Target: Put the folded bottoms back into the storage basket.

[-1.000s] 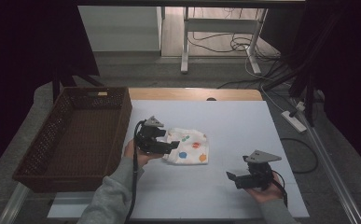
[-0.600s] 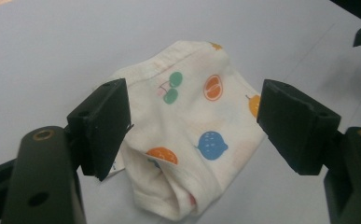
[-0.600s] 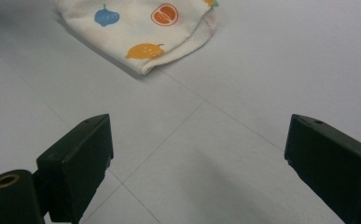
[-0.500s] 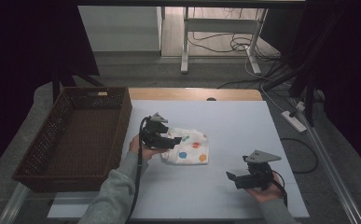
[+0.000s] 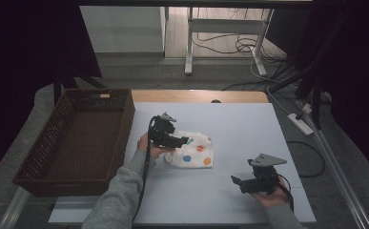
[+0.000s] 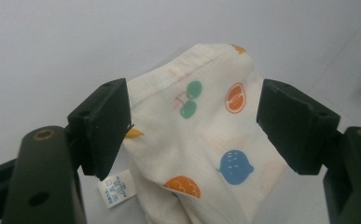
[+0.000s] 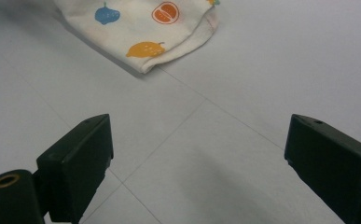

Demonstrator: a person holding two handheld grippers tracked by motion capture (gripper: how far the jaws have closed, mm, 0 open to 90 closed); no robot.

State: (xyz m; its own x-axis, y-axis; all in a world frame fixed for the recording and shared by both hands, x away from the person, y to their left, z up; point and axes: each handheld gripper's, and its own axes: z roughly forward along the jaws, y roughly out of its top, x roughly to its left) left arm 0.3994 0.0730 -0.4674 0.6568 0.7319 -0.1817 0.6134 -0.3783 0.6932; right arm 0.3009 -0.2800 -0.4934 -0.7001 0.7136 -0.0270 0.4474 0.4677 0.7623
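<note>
A folded white cloth (image 5: 195,150) printed with coloured fruit lies in the middle of the white table top (image 5: 241,126). My left gripper (image 5: 180,141) hangs over the cloth's left edge and points right. In the left gripper view the cloth (image 6: 201,135) sits between the jaws of the open left gripper (image 6: 197,126), with a small label (image 6: 115,187) by the left jaw. I cannot tell whether that jaw touches the cloth. My right gripper (image 5: 237,182) rests near the front right, open and empty. In the right gripper view the cloth (image 7: 150,23) lies well ahead of my right gripper (image 7: 201,158).
A brown wicker basket (image 5: 127,124) stands along the table's left side, with nothing inside. A power strip (image 5: 300,123) and cables lie on the floor past the right edge. Desk legs (image 5: 189,43) stand behind the table.
My left gripper has moved right and slightly down, from beside the cloth's left edge to over it. The right gripper and the cloth have stayed put.
</note>
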